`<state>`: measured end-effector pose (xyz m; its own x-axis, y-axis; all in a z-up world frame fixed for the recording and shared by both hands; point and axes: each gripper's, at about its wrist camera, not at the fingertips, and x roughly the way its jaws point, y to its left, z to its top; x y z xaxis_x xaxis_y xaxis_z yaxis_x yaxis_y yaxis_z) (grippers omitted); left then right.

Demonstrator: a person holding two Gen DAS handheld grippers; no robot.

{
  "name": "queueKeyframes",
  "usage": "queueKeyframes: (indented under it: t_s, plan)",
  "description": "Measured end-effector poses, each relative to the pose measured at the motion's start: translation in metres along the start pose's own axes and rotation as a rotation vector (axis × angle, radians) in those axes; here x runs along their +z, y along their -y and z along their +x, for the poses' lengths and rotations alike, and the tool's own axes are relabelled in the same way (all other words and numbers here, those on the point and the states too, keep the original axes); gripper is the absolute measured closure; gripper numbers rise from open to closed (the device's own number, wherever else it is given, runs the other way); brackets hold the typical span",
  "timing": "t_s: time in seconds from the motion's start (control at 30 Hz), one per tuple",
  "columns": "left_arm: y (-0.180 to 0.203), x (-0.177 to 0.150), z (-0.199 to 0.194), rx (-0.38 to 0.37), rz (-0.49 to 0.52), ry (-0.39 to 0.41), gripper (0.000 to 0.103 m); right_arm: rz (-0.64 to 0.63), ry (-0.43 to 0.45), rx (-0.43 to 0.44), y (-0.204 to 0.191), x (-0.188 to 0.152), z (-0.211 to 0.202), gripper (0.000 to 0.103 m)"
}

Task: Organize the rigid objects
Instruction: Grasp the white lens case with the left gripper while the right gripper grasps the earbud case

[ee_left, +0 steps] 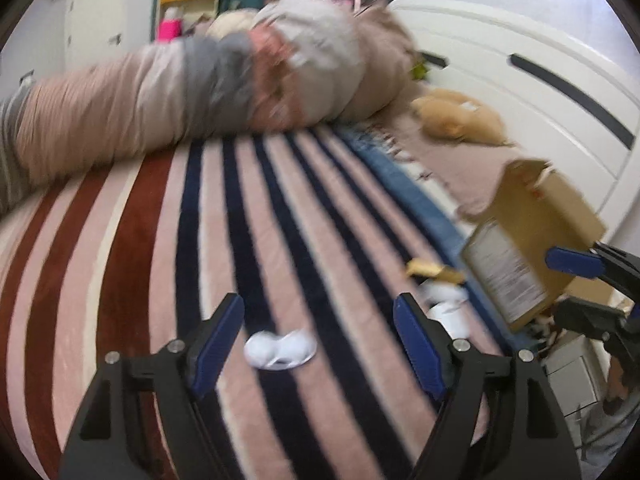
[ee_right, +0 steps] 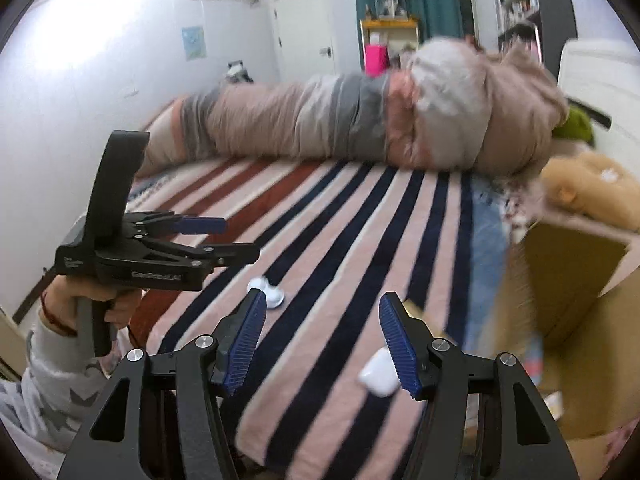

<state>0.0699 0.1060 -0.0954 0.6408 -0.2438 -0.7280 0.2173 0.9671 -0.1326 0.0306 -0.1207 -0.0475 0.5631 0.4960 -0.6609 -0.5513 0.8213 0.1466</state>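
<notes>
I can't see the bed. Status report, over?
Both tools open, empty: left, right. White case on blanket, under left tool. Box at right. Nothing blocking.

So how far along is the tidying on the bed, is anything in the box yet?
Done: cannot tell; the cardboard box at the bed's edge shows no contents clearly. In hand: nothing; the left gripper and right gripper both stand open and empty. Left: a small white object on the striped blanket, another white item by the right gripper, and a yellowish piece near the box.
</notes>
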Motion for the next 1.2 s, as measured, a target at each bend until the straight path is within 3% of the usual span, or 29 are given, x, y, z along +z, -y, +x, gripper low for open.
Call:
queueKeyframes:
  t_s: [0.13, 0.27, 0.37, 0.57, 0.7, 0.77, 0.83, 0.87, 0.93, 1.2]
  plan:
    - [-0.023, -0.026, 0.036, 0.028, -0.05, -0.074, 0.028, 0.067, -0.09, -0.089, -0.002, -0.026, 0.038, 0.048]
    - [-0.033, -0.042, 0.065, 0.007, -0.096, -0.124, 0.028, 0.158, -0.164, -0.235, 0.014, -0.056, 0.072, 0.048]
    - [-0.033, -0.045, 0.077, 0.021, -0.087, -0.119, 0.028, 0.245, -0.203, -0.275, 0.029, -0.071, 0.089, 0.048]
    - [-0.026, -0.046, 0.087, 0.062, -0.037, -0.083, 0.03, 0.315, -0.197, -0.294, 0.044, -0.084, 0.102, 0.048]
    - [-0.019, -0.049, 0.087, 0.1, -0.028, -0.065, 0.04, 0.311, -0.178, -0.29, 0.045, -0.079, 0.106, 0.048]
    - [-0.015, -0.051, 0.086, 0.102, -0.023, -0.053, 0.055, 0.316, -0.171, -0.299, 0.045, -0.078, 0.109, 0.048]
    - [-0.012, -0.052, 0.086, 0.105, -0.017, -0.043, 0.061, 0.306, -0.159, -0.321, 0.043, -0.077, 0.112, 0.064]
    - [-0.01, -0.053, 0.085, 0.099, -0.017, -0.041, 0.077, 0.285, -0.154, -0.334, 0.041, -0.076, 0.115, 0.063]
    - [-0.01, -0.054, 0.084, 0.105, -0.021, -0.047, 0.087, 0.25, -0.144, -0.346, 0.038, -0.076, 0.114, 0.063]
    - [-0.017, -0.058, 0.066, 0.074, -0.064, -0.038, 0.091, 0.178, -0.108, -0.261, 0.023, -0.079, 0.101, 0.064]
